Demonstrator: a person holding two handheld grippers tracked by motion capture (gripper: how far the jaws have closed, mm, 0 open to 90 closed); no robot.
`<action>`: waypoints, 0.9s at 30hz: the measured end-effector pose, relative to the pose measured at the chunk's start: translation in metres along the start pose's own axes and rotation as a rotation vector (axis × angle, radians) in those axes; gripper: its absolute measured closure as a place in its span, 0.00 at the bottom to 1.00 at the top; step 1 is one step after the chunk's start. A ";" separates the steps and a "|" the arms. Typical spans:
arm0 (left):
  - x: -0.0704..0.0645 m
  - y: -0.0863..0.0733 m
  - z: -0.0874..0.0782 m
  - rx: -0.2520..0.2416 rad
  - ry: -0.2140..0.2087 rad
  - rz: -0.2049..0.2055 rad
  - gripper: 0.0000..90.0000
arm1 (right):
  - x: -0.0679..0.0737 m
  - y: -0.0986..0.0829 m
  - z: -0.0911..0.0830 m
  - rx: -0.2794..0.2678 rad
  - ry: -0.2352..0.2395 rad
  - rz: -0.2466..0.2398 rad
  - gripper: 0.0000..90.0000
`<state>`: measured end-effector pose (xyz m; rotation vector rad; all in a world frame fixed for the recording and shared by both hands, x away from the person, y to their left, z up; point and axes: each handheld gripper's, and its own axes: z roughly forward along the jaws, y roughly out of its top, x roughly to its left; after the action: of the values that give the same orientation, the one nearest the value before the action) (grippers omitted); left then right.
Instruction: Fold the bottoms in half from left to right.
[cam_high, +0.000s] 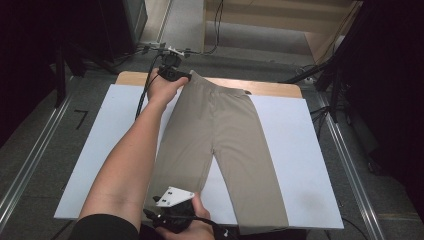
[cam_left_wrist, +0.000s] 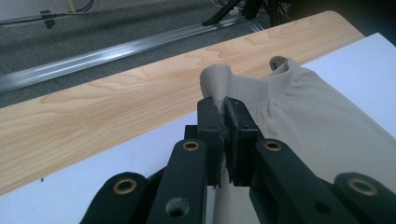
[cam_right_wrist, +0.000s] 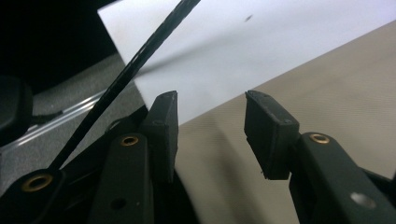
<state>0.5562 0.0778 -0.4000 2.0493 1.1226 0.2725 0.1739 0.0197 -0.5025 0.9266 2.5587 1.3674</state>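
Beige trousers (cam_high: 215, 130) lie flat on a white board (cam_high: 300, 150), waistband at the far side and legs pointing toward me. My left gripper (cam_high: 172, 74) is at the waistband's far left corner. In the left gripper view it (cam_left_wrist: 223, 105) is shut on the ribbed waistband (cam_left_wrist: 252, 86), and a fold of fabric sticks up above the jaws. My right gripper (cam_high: 170, 202) sits at the near end of the left trouser leg. In the right gripper view it (cam_right_wrist: 210, 100) is open just above the beige fabric (cam_right_wrist: 327, 84), with nothing between the jaws.
The board rests on a wooden table (cam_high: 270, 87) whose far edge shows beyond the waistband. Metal floor rails (cam_high: 30, 160) run along both sides. Stands and cables (cam_high: 155, 50) crowd the floor behind the table. A black cable (cam_right_wrist: 140, 60) crosses the right gripper view.
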 end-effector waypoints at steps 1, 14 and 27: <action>0.000 -0.001 0.001 0.000 0.000 0.000 0.96 | 0.003 -0.001 0.005 0.015 0.008 -0.003 0.59; 0.007 -0.013 0.007 0.011 -0.017 -0.005 0.96 | 0.011 -0.014 0.019 0.020 -0.131 -0.082 0.99; 0.010 -0.012 -0.001 -0.016 -0.036 0.002 0.96 | -0.021 -0.033 -0.059 -0.013 -0.136 -0.010 0.99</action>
<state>0.5539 0.0897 -0.4100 2.0339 1.0932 0.2445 0.1549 -0.0478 -0.4974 0.9676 2.4479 1.2708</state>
